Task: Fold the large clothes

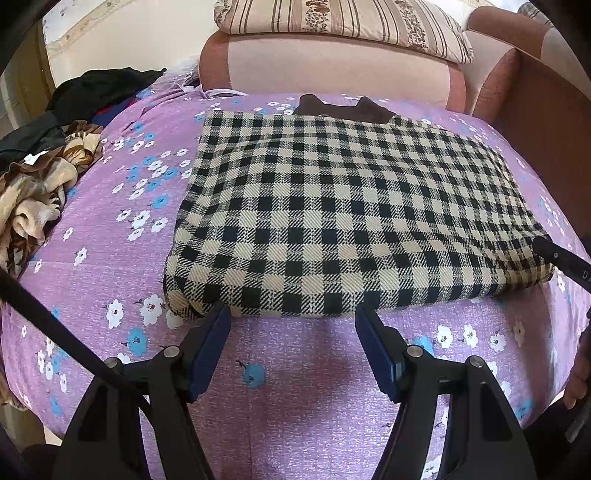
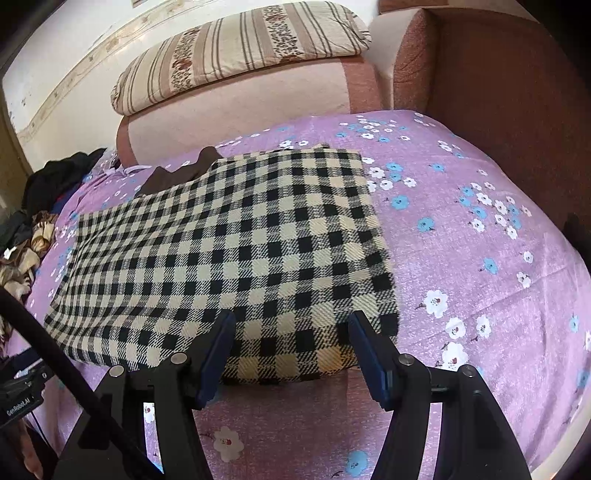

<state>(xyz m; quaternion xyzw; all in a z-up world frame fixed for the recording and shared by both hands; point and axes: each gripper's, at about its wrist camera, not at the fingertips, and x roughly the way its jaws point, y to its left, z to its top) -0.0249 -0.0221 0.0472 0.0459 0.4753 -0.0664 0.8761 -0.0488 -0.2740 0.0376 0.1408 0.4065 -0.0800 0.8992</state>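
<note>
A black-and-cream checked garment [image 1: 343,214] lies folded into a thick rectangle on the purple flowered bedspread [image 1: 110,240]. A dark brown piece [image 1: 343,107] sticks out from under its far edge. My left gripper [image 1: 291,314] is open and empty, its tips at the garment's near edge. In the right wrist view the garment [image 2: 229,251] fills the middle, and my right gripper [image 2: 290,323] is open, its fingertips over the near right corner, holding nothing. The right gripper's black finger [image 1: 561,258] shows at the garment's right corner in the left wrist view.
A heap of dark and brown patterned clothes [image 1: 48,155] lies at the bed's left end. A pink-brown sofa back [image 1: 332,70] with a striped pillow [image 1: 332,22] stands behind. A brown armrest [image 2: 498,92] bounds the right side.
</note>
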